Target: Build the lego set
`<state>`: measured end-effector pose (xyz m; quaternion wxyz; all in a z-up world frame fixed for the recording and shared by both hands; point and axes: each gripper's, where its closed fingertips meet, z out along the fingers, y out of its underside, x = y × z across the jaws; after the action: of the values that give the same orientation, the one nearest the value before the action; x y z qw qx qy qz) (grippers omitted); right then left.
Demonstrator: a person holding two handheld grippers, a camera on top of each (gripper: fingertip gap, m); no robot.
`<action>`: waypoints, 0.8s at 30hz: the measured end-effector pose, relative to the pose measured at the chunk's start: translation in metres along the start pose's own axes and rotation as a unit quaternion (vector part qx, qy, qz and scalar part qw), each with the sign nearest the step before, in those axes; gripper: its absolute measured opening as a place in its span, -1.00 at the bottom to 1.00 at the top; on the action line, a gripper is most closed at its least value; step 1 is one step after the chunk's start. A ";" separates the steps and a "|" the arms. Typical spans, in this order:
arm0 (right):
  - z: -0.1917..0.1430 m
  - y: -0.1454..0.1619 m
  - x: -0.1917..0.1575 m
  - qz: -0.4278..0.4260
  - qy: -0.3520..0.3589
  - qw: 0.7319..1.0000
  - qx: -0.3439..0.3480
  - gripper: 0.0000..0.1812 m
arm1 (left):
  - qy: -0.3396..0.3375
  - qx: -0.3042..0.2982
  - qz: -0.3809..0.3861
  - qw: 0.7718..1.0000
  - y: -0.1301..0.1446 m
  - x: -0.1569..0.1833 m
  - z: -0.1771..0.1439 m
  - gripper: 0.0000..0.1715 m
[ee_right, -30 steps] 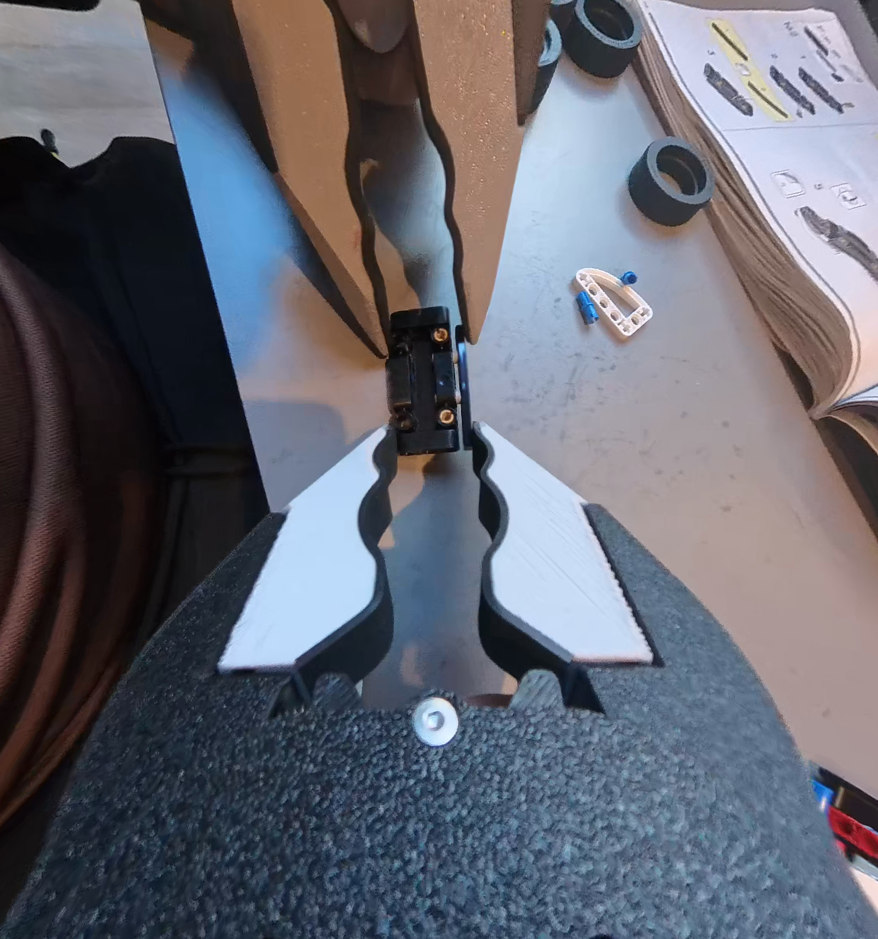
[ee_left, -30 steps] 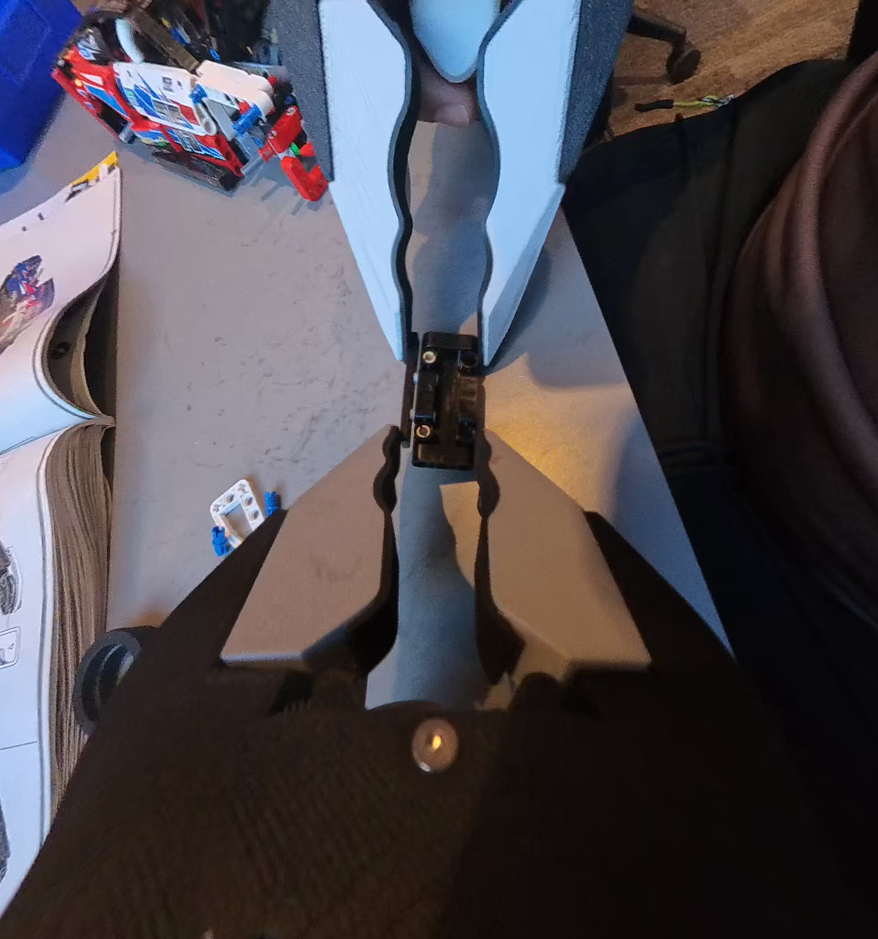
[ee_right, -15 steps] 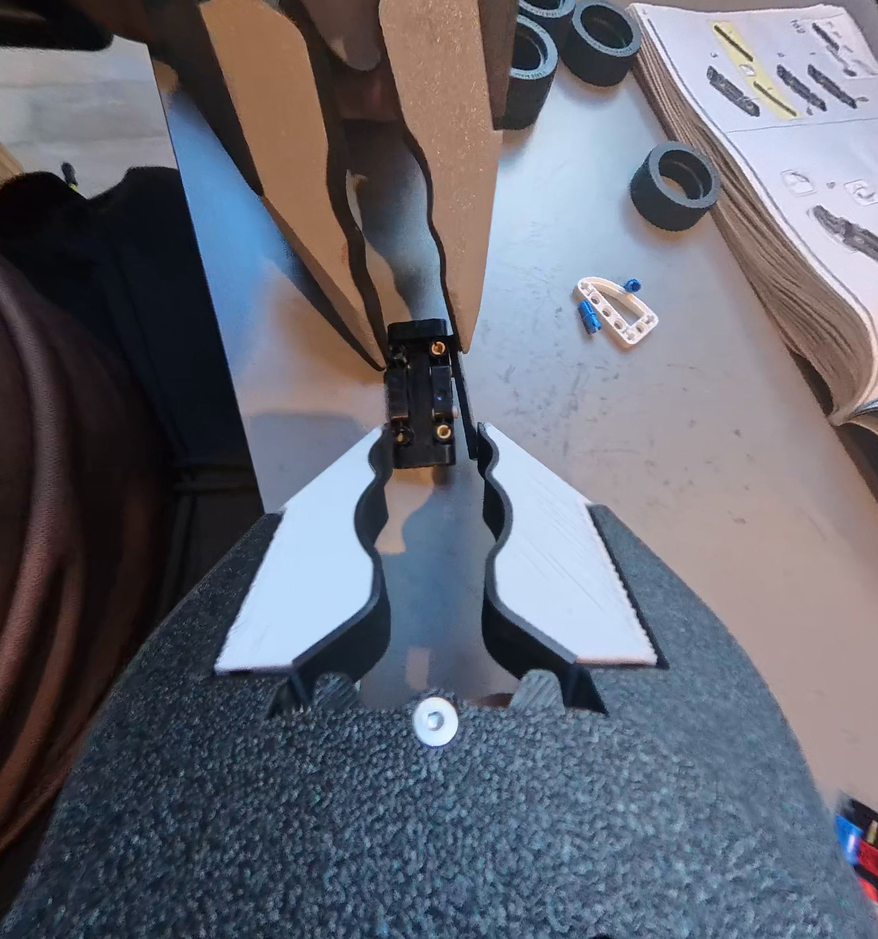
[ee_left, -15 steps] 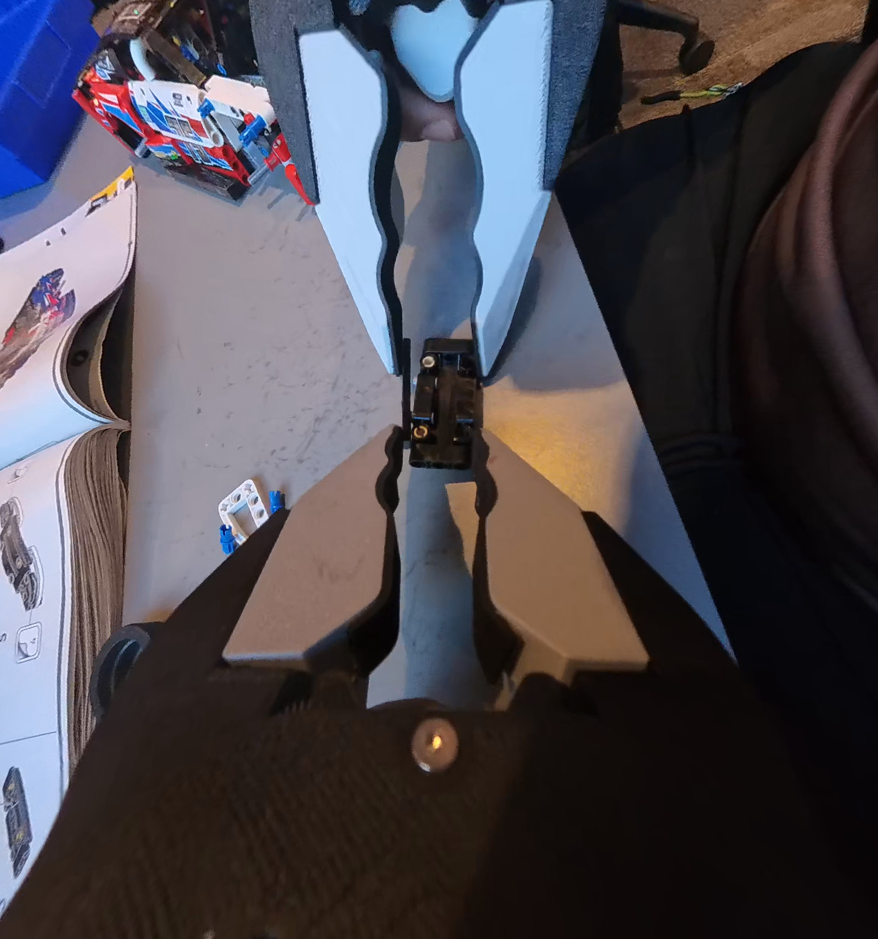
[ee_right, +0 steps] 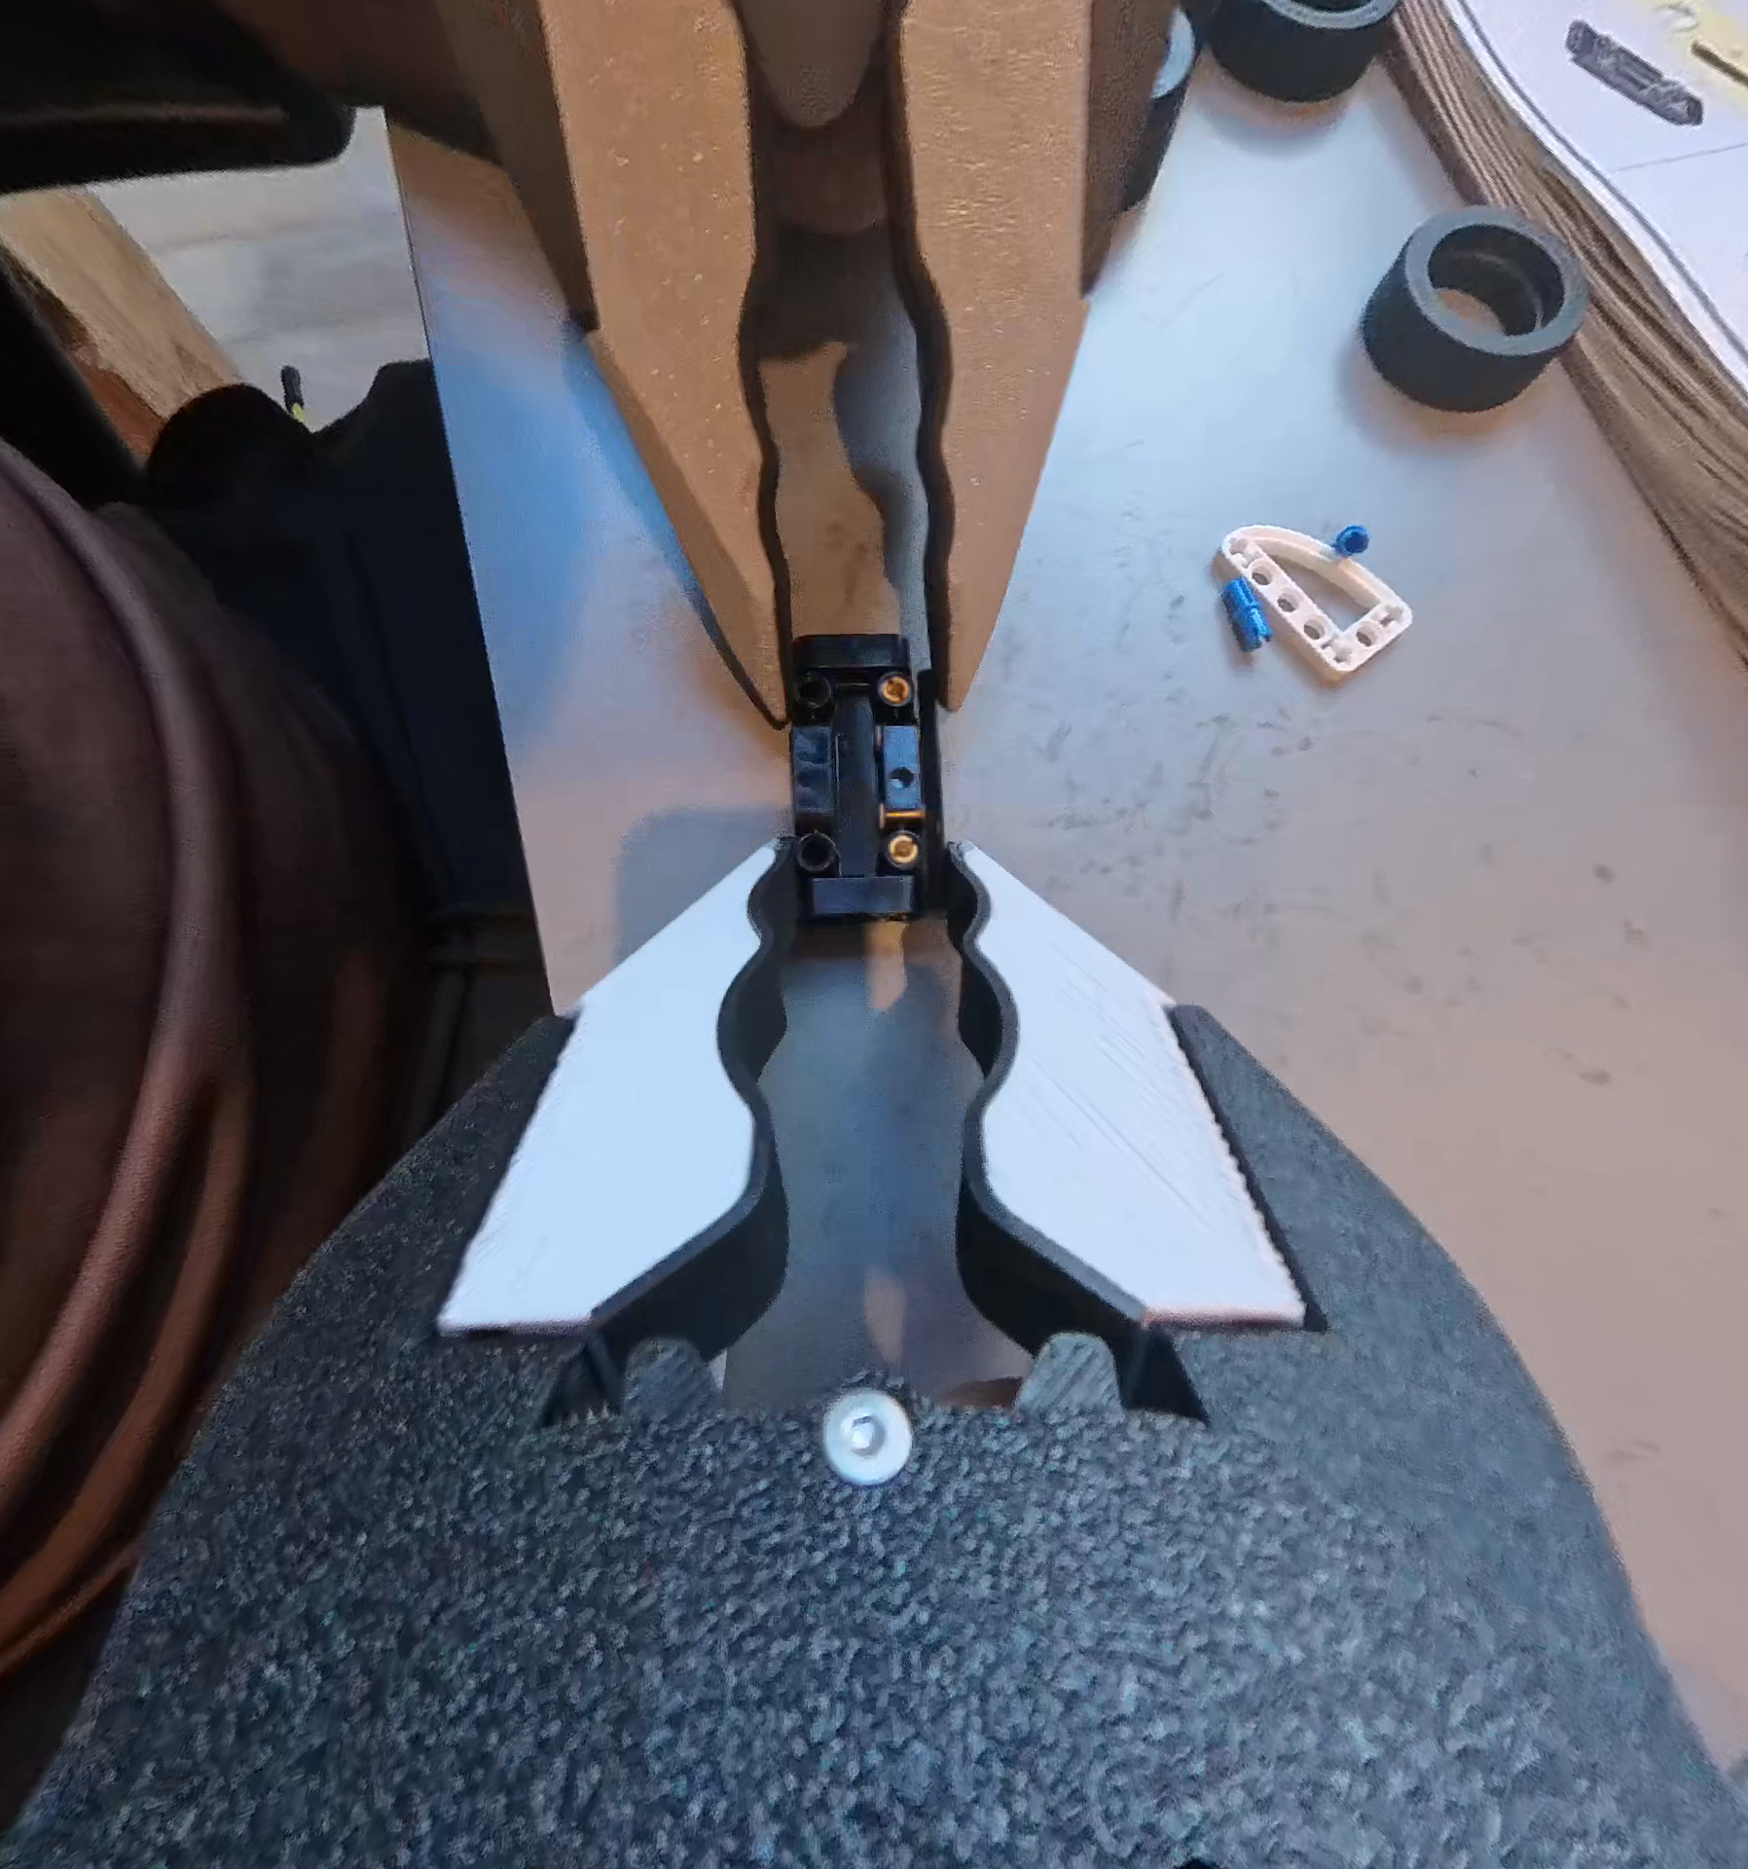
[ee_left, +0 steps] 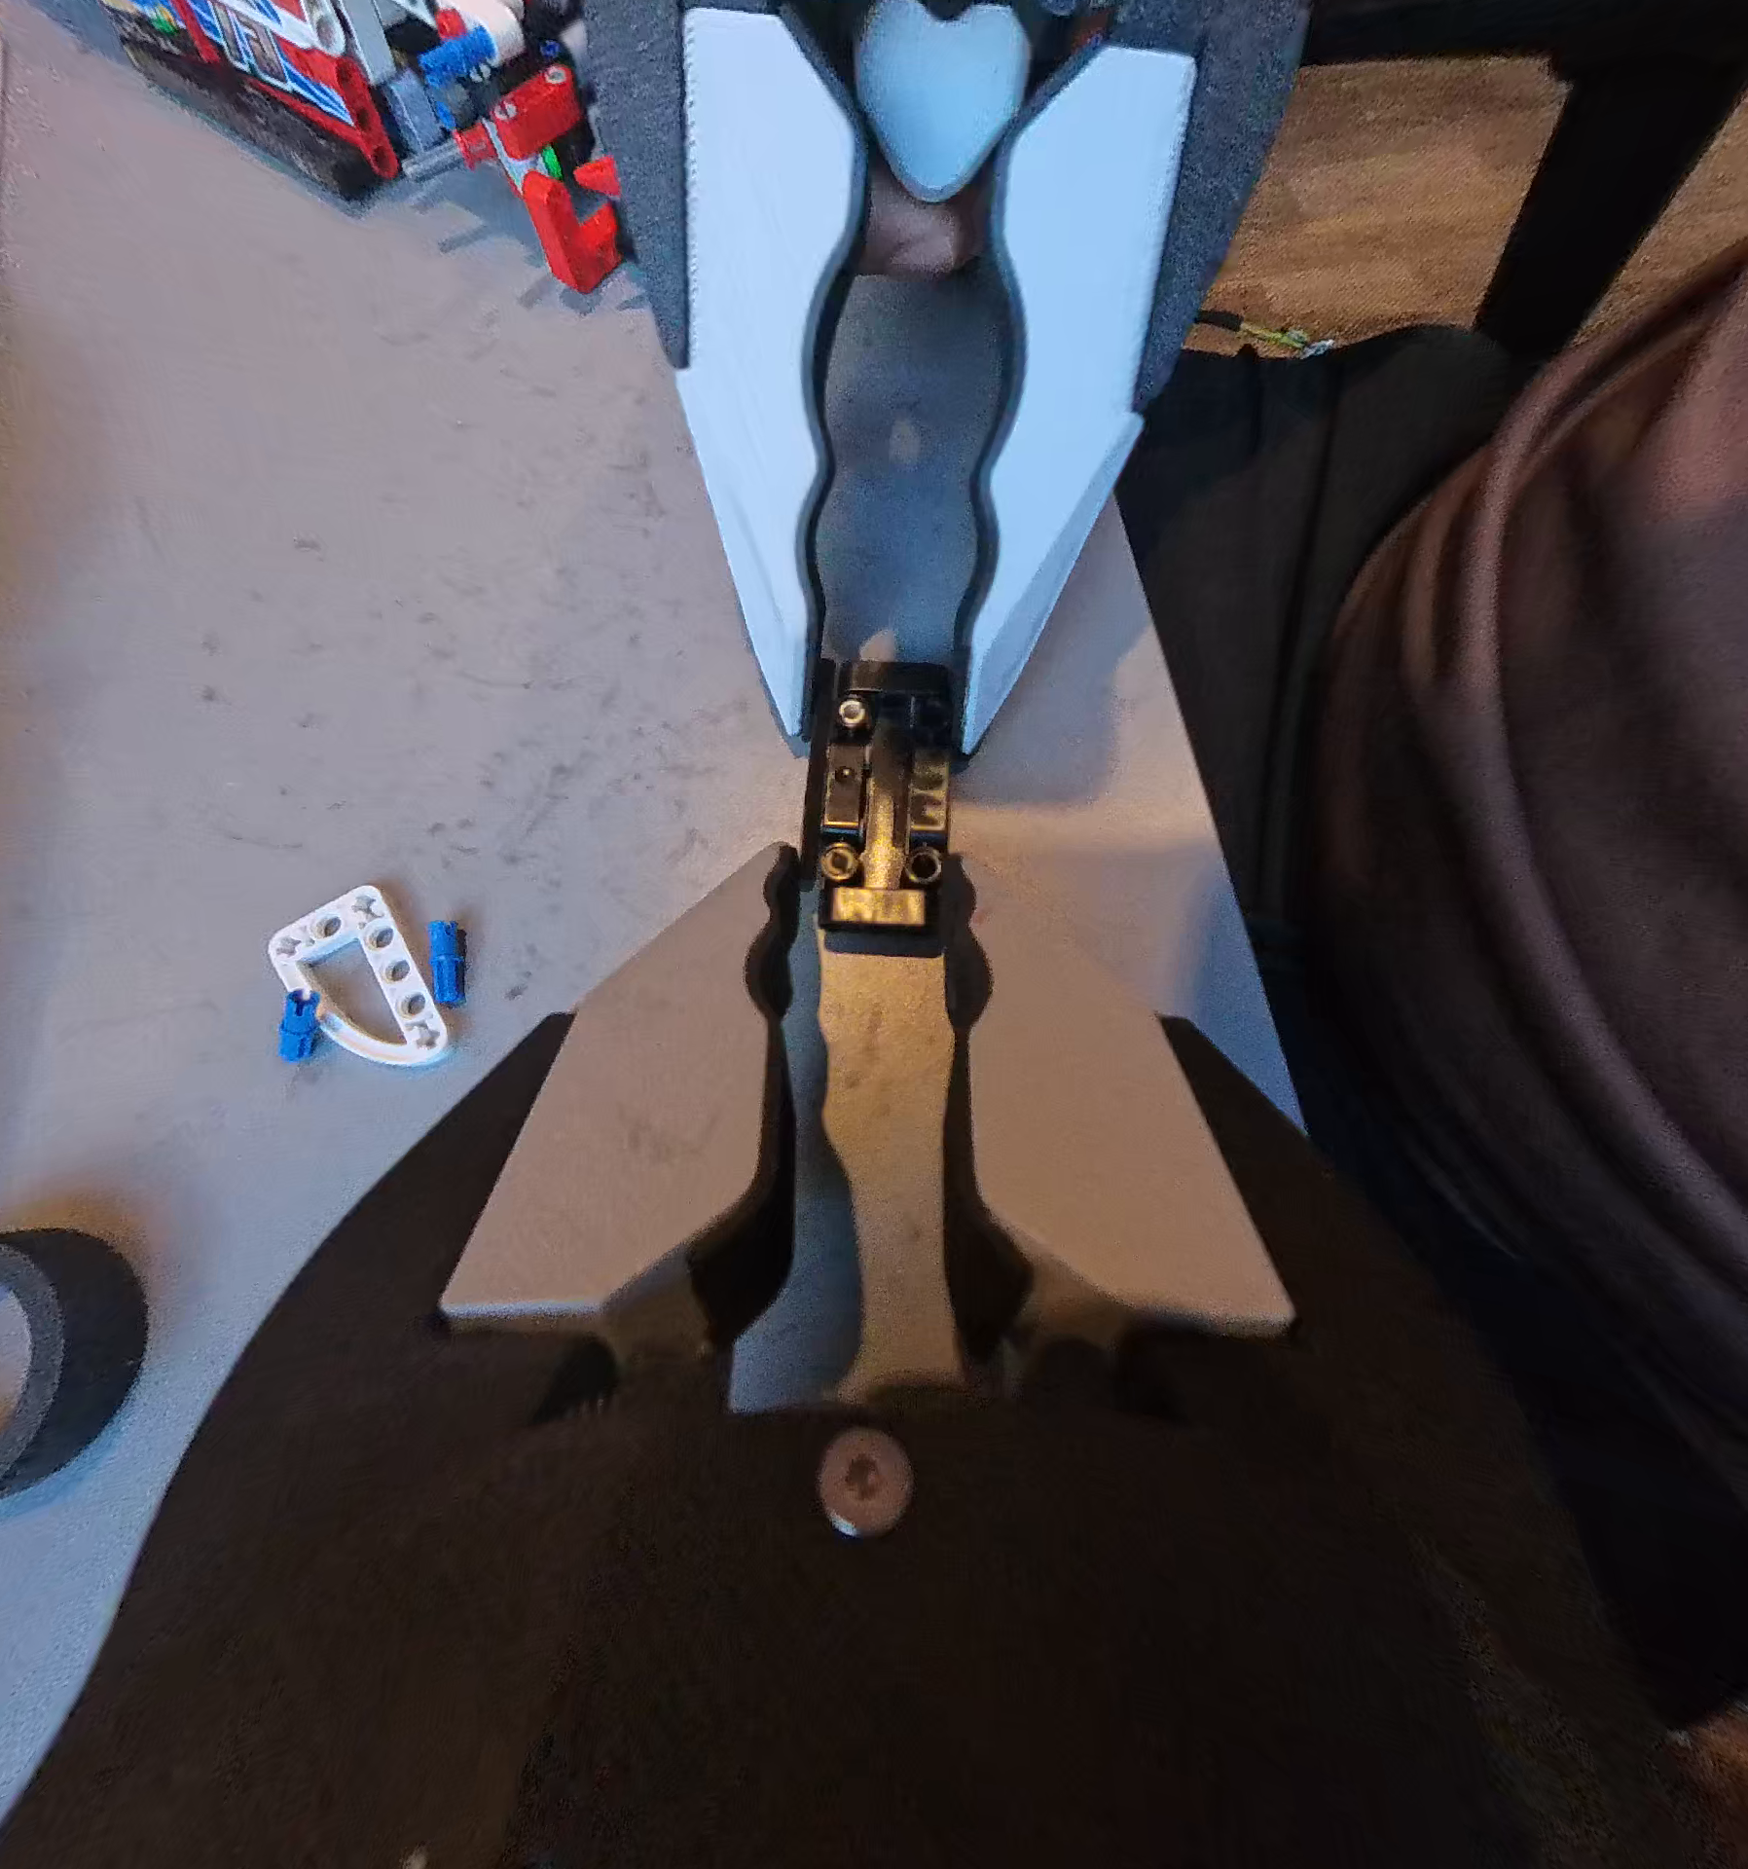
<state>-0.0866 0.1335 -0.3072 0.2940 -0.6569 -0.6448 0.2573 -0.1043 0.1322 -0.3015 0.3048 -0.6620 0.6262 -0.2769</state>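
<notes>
My left tool (ee_left: 880,890) and right tool (ee_right: 865,880) tip to tip, both clamped on one black lego assembly (ee_left: 883,799) above the desk (ee_left: 344,607) edge, white lego frame (ee_left: 369,976) at nine o'clock in my left view.

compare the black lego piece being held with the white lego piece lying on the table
The black lego piece is a blocky rectangle; the white lego piece is a flat open frame with one curved side. The black one is clamped at opposite ends by the left hand-held gripper and right hand-held gripper, above the table; the white one lies loose beside two blue pins. Both have round pin holes.
</notes>
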 end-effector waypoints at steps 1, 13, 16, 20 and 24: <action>0.000 0.000 0.000 -0.007 0.004 1.000 0.000 -0.68 | 0.001 0.000 -0.002 1.000 0.000 0.000 0.000 -0.70; 0.001 0.000 0.000 0.008 -0.004 1.000 0.002 -0.70 | -0.038 -0.005 0.022 0.999 0.001 0.000 0.000 -0.71; 0.001 -0.001 0.000 0.001 0.006 1.000 0.004 -0.69 | -0.047 -0.005 0.033 0.998 0.001 0.000 -0.001 -0.71; -0.001 -0.003 0.000 -0.033 0.041 0.999 0.007 -0.69 | -0.080 -0.006 0.023 0.997 0.003 -0.006 -0.004 -0.58; -0.012 -0.011 0.004 -0.140 0.147 0.979 0.022 -0.69 | -0.066 -0.001 -0.045 0.997 0.010 -0.005 -0.013 -0.49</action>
<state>-0.0856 0.1365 -0.2911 0.4336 -0.5839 -0.6743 0.1280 -0.1213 0.1363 -0.2999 0.3323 -0.7062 0.5749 -0.2457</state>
